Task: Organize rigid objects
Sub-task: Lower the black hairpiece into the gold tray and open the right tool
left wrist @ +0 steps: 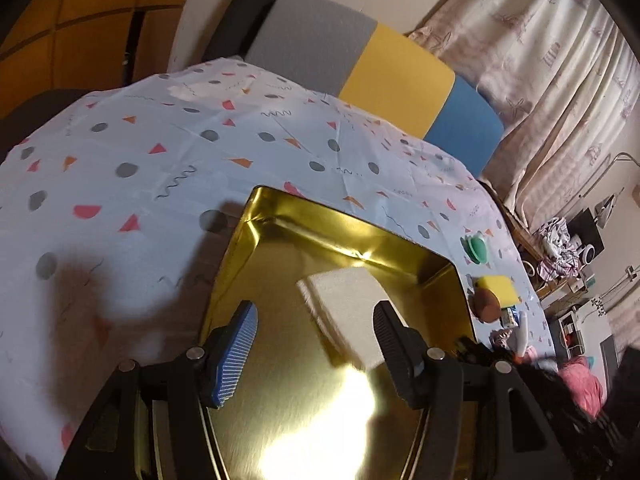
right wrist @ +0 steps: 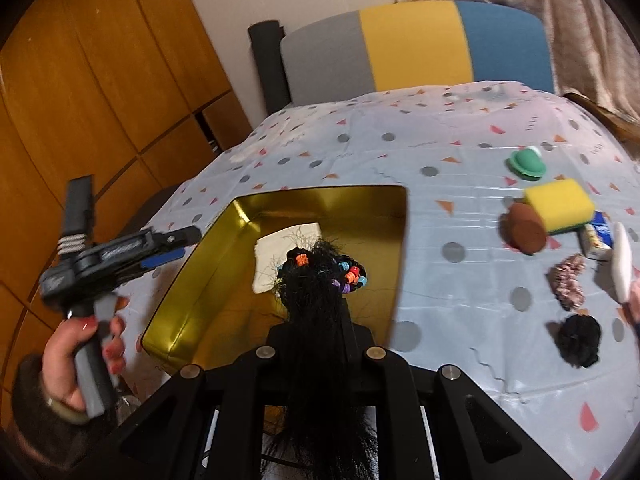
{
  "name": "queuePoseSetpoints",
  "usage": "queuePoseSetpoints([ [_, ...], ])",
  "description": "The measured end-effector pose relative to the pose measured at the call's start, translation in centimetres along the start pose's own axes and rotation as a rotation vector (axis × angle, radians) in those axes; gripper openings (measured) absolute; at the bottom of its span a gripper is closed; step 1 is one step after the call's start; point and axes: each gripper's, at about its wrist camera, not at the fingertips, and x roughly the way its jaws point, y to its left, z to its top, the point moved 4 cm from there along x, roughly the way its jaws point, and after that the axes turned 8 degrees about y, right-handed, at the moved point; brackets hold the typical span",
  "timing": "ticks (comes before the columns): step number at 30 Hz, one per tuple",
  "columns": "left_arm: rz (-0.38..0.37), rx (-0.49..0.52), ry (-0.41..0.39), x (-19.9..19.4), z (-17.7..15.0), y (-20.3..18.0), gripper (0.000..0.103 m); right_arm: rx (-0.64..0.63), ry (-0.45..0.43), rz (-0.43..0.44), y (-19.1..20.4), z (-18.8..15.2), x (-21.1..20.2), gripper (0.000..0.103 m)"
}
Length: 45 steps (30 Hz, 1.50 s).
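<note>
**Gold tin between two grippers; beaded black hairpiece carried over it**

Far left, right wrist view: a hand point(right wrist: 76, 364) with red nails grips the grey handle of the left gripper point(right wrist: 188, 242), which reaches in toward the tin's left rim. In its own view the left gripper point(left wrist: 316, 326) has its jaws apart with nothing pressed between them; the blue ribbed pad point(left wrist: 236, 354) sits over the tin's left wall, the black finger over the tin floor.

Centre: gold tin point(right wrist: 244, 212) lies open on the patterned tablecloth point(right wrist: 440, 140). One white foam block point(left wrist: 344, 300) rests flat on the tin floor, near the far wall. In the left view the block shows between the open fingers but untouched by them.

Above the tin, the right gripper point(right wrist: 320, 276) is clenched on a black hairpiece point(right wrist: 316, 320) with coloured beads point(right wrist: 352, 276); loose strands trail back over the gripper body and hide the fingertips. It hangs over the tin's middle, partly covering the foam block.

Right of the tin, on the cloth: green hat-shaped piece point(right wrist: 526, 164), yellow sponge point(right wrist: 558, 202) touching a brown round pad point(right wrist: 524, 230), a small blue-and-white box point(right wrist: 598, 238), a white oval piece point(right wrist: 622, 262), a pink scrunchie point(right wrist: 568, 280), a black scrunchie point(right wrist: 578, 340). All outside the tin.

Beyond the table: a chair back point(right wrist: 412, 44) in grey, yellow and blue.
</note>
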Motion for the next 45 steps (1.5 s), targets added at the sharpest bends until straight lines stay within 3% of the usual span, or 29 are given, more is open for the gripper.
queuePoseSetpoints([
  [9, -0.002, -0.049, -0.038, -3.1, -5.4, 2.0, 0.061, -0.076, 0.084, 0.033, 5.1, 3.0, 5.8, 0.013],
  [14, 0.012, -0.070, -0.051, -4.3, -6.4, 3.3, 0.061, -0.138, 0.100, 0.015, 8.1, 6.0, 9.8, 0.013],
  [23, 0.035, -0.142, -0.104, -7.1, -6.4, 6.3, 0.061, 0.012, 0.128, 0.018, 9.5, 9.9, 18.0, 0.014],
  [26, 0.035, -0.157, -0.100, -7.1, -6.5, 6.9, 0.061, 0.023, 0.129, 0.011, 10.2, 10.0, 19.3, 0.024],
  [30, 0.027, -0.175, -0.101, -7.1, -6.6, 7.3, 0.061, -0.011, 0.162, 0.051, 11.3, 8.9, 19.0, 0.070],
  [32, 0.023, -0.174, -0.102, -7.1, -6.7, 7.1, 0.061, -0.050, 0.154, 0.056, 11.8, 8.3, 17.9, 0.079],
  [36, 0.013, -0.170, -0.094, -6.8, -6.9, 6.6, 0.061, -0.117, 0.165, 0.072, 12.5, 6.6, 15.5, 0.081],
  [45, -0.040, -0.118, -0.076, -6.6, -7.6, 3.7, 0.061, -0.090, 0.110, 0.082, 10.4, 3.1, 9.7, 0.083],
])
